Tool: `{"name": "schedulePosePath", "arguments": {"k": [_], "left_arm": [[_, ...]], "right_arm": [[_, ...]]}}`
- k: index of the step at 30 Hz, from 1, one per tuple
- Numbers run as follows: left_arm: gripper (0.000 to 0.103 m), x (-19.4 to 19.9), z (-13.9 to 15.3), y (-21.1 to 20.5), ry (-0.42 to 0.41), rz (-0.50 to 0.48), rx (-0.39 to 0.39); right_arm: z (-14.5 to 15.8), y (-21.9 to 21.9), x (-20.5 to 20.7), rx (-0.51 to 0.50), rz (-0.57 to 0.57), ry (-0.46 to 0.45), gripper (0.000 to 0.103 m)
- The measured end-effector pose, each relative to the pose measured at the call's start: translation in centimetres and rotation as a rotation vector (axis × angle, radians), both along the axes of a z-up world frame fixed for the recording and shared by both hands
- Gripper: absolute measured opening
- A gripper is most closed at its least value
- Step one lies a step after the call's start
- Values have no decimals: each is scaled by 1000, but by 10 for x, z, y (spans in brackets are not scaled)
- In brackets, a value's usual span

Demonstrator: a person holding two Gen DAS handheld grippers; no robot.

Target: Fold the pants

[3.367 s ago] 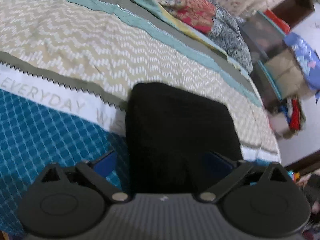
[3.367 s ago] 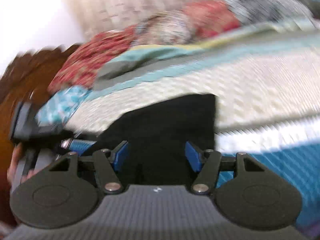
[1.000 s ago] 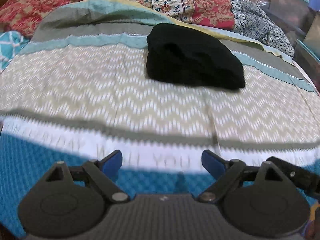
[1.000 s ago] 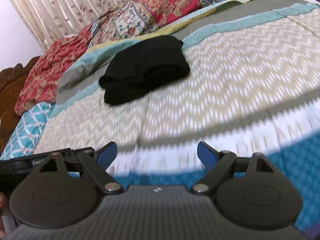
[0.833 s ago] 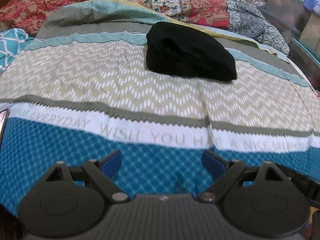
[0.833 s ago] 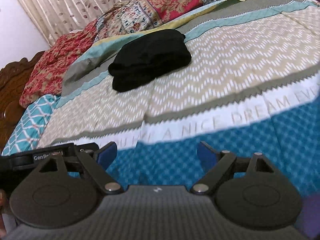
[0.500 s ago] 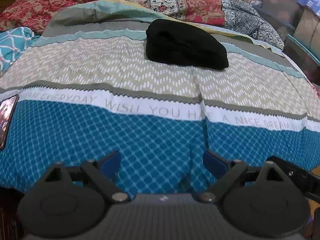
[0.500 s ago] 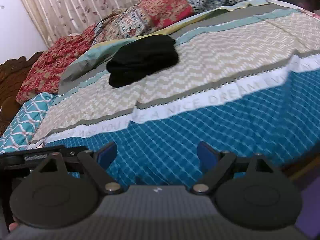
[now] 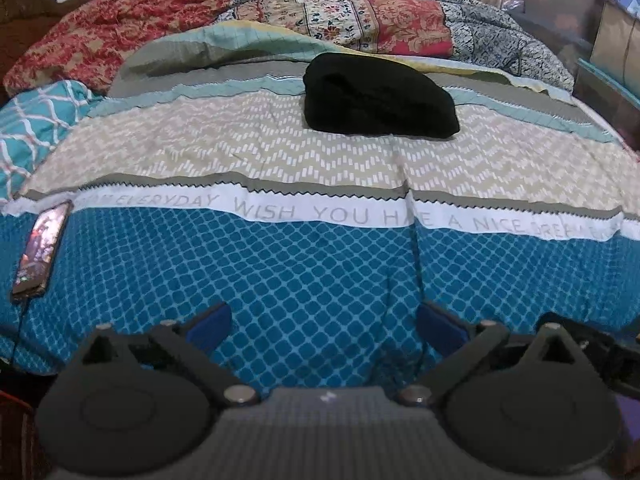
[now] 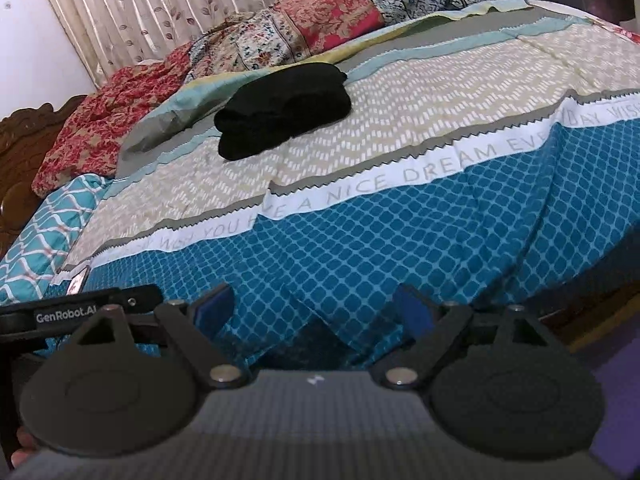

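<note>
while both hand-held grippers, left [image 9: 322, 326] and right [image 10: 314, 310], gape empty at the bed's [image 9: 320, 280] near edge, the loosely folded pants [image 9: 378, 96] toward its far edge may slump open.

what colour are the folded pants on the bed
Black, plain with no pattern; the folded pants show best in the left wrist view.

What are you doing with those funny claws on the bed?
Folding pants. The black pants already lie in a folded bundle far up the bed. Both claws, left and right, are open and empty, hanging over the blue near edge, well away from the pants. A phone lies at the side.
</note>
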State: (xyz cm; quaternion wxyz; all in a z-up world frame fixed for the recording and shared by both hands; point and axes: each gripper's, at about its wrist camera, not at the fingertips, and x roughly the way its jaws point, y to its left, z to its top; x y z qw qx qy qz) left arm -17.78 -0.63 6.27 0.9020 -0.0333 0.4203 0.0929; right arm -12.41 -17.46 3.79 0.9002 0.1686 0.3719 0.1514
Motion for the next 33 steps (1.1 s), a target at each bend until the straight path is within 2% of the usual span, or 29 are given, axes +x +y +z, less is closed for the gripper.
{"name": "schedulePosePath", "arguments": {"k": [9,17,25,33], "left_arm": [[103,-6,2,-12,-10,-14,55],[103,-9,7,-16,-17,-10,63],[103,-9,2,-17,11,-25,50],[103,-9,-6,-14,48,-5,69]], "right_arm": [[-1,-5,-6,16,-3,16,89],[1,-20,-12,58,-20,32,89],[-5,-29,-10,78,-31,71,89],[-9,-36,-8,88,-35,101,89]]}}
